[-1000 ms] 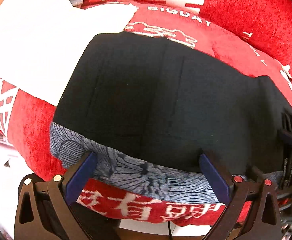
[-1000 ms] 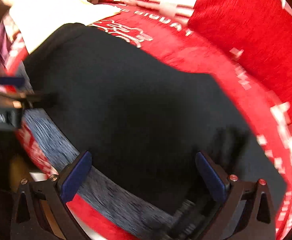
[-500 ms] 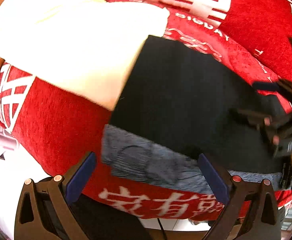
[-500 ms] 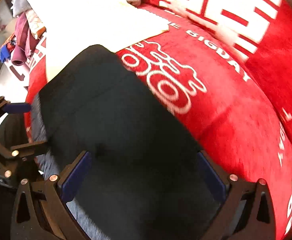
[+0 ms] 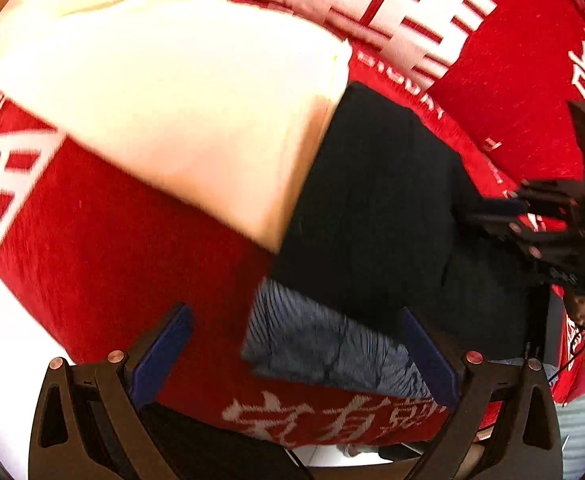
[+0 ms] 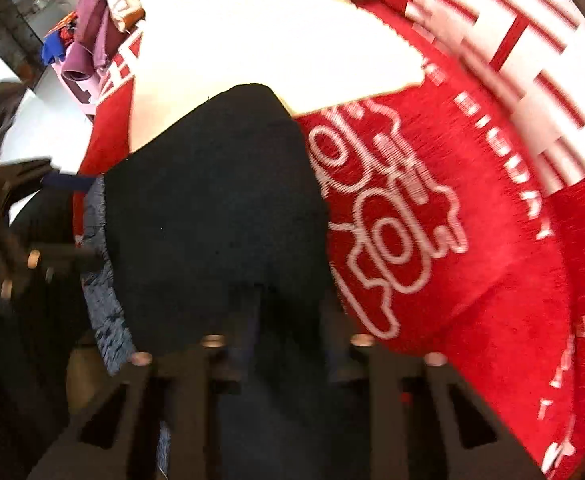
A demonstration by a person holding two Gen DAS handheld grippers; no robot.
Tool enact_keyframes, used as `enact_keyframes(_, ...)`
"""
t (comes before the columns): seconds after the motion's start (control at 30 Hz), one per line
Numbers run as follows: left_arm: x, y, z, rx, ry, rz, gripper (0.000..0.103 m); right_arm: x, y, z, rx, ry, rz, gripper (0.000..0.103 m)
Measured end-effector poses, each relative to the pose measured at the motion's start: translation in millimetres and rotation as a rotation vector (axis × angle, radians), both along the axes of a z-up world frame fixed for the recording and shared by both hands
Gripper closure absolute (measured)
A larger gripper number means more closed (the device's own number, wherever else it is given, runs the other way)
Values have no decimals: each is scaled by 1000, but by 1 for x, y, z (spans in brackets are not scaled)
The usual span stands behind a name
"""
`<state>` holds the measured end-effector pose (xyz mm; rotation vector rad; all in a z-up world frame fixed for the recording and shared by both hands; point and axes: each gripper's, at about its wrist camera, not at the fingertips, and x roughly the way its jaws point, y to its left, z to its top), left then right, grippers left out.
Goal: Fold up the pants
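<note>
Since a second ago both my hands have swung across the bed: the black pants (image 5: 376,220) that filled my left view now sit toward its right side, and my right jaws, wide a moment back, have drawn in.

At the far left of the left wrist view lies the red blanket (image 5: 104,248) with white characters, and above it a cream cloth (image 5: 180,92) whose lower corner overlaps the near edge of the pants. My left gripper (image 5: 292,356) hangs over the blanket's front edge with its jaws wide and nothing pinched; the blue-grey patterned waistband (image 5: 324,344) lies between the blue pads without touching them. Further right, the pants lie flat as a dark folded block on the blanket. At their right edge my right gripper (image 5: 508,216) comes in from the side.

In the right wrist view, my left gripper shows blurred at the left edge, beside the waistband. The pants run down the middle, with dark cloth between my right jaws, which are closing narrowly on it. Right of that is red blanket with a white looping print (image 6: 392,216).
</note>
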<state>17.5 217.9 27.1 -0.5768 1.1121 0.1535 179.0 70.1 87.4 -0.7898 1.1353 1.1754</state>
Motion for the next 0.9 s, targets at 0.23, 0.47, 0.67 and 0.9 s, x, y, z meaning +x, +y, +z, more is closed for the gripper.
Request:
enact_keyframes(0.23,20,13,13,-50,-140,-179,1,-38,-19,37,75,-100,44,83)
enact_keyframes(0.47,57,-10,18,-61,-240,-379,1,-51,-39,56,123,-110,34,83)
enact_keyframes(0.67,65,-74,16,82,-136,-526,21,-41,-30,46,103,-106,-37,80)
enact_keyframes(0.9,77,-42,11,-52,2,-391,69,-9,-75,40,62,-103,-312,29)
